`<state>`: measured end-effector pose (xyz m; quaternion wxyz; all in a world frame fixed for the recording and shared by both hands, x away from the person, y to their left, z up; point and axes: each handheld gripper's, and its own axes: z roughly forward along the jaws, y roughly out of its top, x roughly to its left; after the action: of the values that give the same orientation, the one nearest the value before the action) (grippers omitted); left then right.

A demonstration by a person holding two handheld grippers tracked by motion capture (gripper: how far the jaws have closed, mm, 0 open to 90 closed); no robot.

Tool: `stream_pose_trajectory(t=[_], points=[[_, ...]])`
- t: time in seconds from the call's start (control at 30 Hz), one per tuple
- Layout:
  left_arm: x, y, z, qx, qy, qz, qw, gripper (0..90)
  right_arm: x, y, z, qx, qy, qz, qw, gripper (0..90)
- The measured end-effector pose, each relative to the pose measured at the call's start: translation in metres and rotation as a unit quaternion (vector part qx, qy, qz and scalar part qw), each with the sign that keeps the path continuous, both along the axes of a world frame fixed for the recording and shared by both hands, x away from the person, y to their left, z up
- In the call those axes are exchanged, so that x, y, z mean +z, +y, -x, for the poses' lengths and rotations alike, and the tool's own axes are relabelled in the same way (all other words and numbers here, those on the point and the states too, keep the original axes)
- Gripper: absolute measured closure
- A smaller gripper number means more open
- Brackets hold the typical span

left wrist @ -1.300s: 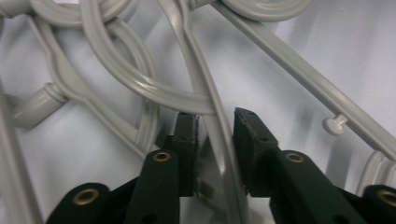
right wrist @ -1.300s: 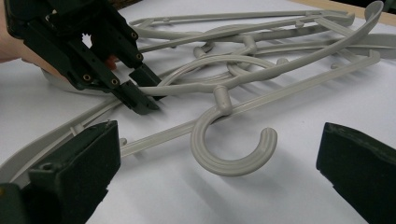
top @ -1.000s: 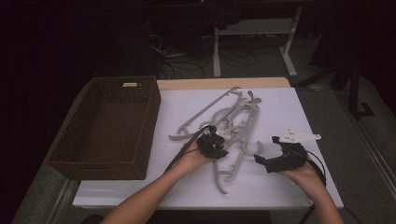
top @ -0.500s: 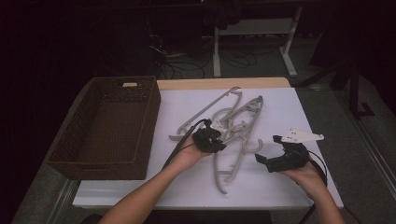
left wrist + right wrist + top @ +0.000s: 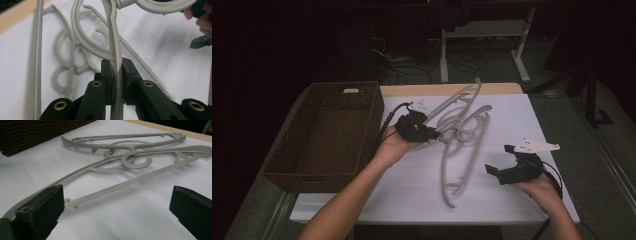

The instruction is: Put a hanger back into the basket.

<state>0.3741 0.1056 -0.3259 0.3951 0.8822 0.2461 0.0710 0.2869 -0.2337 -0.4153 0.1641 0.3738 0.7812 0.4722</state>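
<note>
Several grey plastic hangers lie tangled by their hooks on the white table. My left gripper is lifted above the table beside the basket and is shut on one hanger. In the left gripper view the two pads pinch that hanger's thin stem just under a hook loop. The lower hanger trails down toward the front edge. My right gripper rests at the front right, open and holding nothing. Its jaws stand wide apart, facing the hangers.
A dark wicker basket stands on the left of the table, close beside my left hand. A bare wooden strip runs along the table's far edge. Desk legs and cables fill the dark floor beyond.
My left gripper has risen and moved away toward the basket with the hanger clamped in it, dragging the tangled hangers up and over. The right gripper has stayed put.
</note>
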Motion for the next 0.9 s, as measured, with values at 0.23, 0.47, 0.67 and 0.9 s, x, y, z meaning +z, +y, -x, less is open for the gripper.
stream_pose_trajectory(t=[0.23,0.47,0.67,0.9], points=[[0.026,0.034,0.002,0.016,-0.009,0.006,0.9998,81.9,-0.001,0.001,0.0,0.001,0.001,0.002,1.0,0.0],[0.047,0.08,0.007,0.035,-0.021,0.013,0.9991,81.9,-0.002,0.002,-0.002,0.002,0.004,0.005,1.0,0.0],[0.053,0.124,0.012,0.057,-0.031,0.005,0.9978,81.9,-0.003,0.003,-0.002,0.001,0.006,0.007,1.0,0.0],[0.052,0.184,0.016,0.094,-0.037,-0.006,0.9949,81.9,-0.003,0.003,-0.003,-0.001,0.008,0.008,0.9999,0.0]])
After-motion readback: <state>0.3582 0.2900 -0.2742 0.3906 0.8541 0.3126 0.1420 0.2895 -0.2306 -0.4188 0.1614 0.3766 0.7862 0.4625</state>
